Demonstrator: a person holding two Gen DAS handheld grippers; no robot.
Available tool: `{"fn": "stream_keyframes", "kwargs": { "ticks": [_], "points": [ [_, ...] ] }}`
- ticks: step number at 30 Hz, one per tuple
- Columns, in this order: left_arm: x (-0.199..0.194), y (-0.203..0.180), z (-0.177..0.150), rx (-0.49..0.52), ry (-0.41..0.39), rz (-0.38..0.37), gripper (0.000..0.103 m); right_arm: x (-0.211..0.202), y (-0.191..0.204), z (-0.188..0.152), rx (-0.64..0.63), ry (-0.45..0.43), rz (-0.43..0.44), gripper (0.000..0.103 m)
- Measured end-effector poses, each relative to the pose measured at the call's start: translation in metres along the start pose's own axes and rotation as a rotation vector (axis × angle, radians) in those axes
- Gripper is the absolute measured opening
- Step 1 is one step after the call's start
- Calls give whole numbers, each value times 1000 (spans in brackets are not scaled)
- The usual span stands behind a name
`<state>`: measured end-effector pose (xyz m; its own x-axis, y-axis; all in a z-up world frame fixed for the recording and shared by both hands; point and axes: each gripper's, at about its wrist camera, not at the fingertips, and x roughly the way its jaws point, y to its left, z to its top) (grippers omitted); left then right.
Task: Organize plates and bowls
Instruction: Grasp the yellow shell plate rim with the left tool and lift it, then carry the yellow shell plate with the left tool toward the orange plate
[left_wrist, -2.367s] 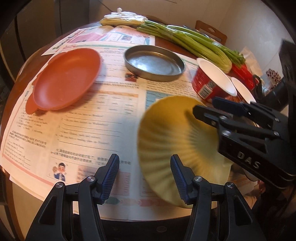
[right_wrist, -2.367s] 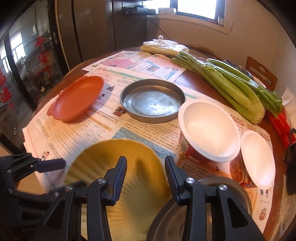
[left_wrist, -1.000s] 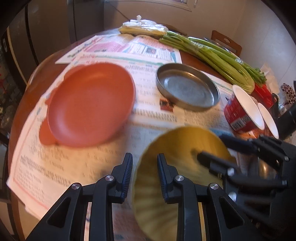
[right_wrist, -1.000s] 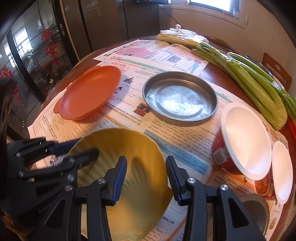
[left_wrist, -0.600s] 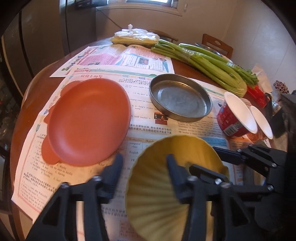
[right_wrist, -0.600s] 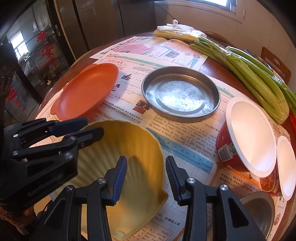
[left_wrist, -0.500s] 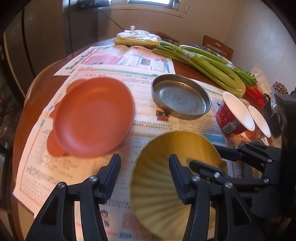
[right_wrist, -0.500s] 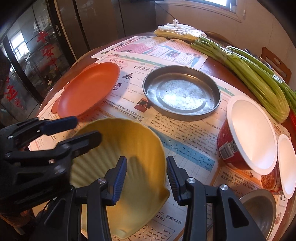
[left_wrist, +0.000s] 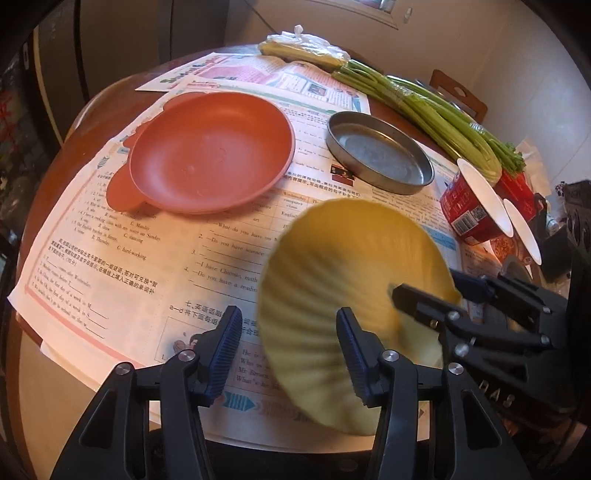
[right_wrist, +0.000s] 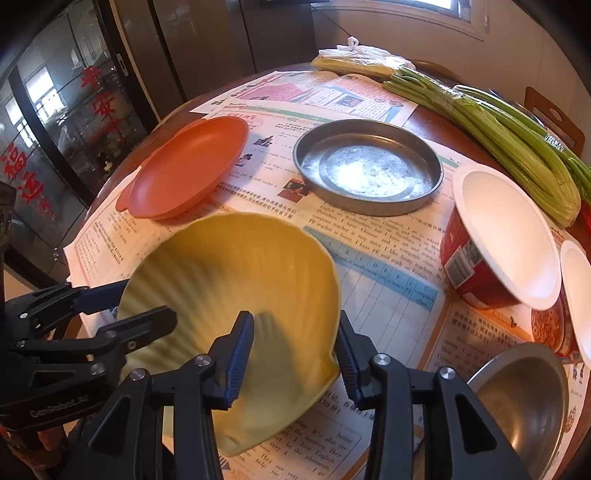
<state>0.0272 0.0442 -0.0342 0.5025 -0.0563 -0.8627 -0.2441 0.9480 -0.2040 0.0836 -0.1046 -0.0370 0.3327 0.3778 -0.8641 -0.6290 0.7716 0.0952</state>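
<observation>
A yellow shell-shaped bowl (right_wrist: 229, 266) hangs tilted just above the newspaper near the table's front. My right gripper (right_wrist: 293, 350) is shut on its near rim, one finger inside and one outside. In the left wrist view the yellow bowl (left_wrist: 351, 258) shows its ribbed side, with the right gripper (left_wrist: 428, 291) behind it. My left gripper (left_wrist: 290, 350) has the bowl's left edge between its jaws; they are closing, and a gap still shows at the pads. The left gripper (right_wrist: 144, 301) straddles that rim. An orange plate (left_wrist: 210, 151) and a round metal pan (left_wrist: 380, 151) lie farther back.
A red paper bowl (right_wrist: 506, 229) with a white inside and a small white dish (right_wrist: 576, 288) stand on the right. A steel bowl (right_wrist: 517, 391) sits at the front right. Celery stalks (right_wrist: 498, 125) lie along the back right. Newspaper (left_wrist: 110, 258) covers the round wooden table (left_wrist: 48, 177).
The left gripper's jaws, almost together a second ago, have spread apart around the bowl's left edge. The right gripper has kept its hold on the yellow bowl.
</observation>
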Motion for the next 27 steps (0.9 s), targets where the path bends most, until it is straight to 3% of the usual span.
{"fn": "stream_keyframes", "kwargs": {
  "ticks": [1,5,14,27],
  "points": [
    [0,-2,-2,11,0,6,40,-1,2,-2,1,-1,3,44],
    [-1,-3,-3,13,-16,23,35,-3,8,-8,1,0,-13,45],
    [-11,1,1,6,-37,-9,35,-14,8,-7,40,-37,-13,45],
    [-29,24,25,-26,-93,-25,35,-31,31,36,-6,-95,-37,45]
  ]
}}
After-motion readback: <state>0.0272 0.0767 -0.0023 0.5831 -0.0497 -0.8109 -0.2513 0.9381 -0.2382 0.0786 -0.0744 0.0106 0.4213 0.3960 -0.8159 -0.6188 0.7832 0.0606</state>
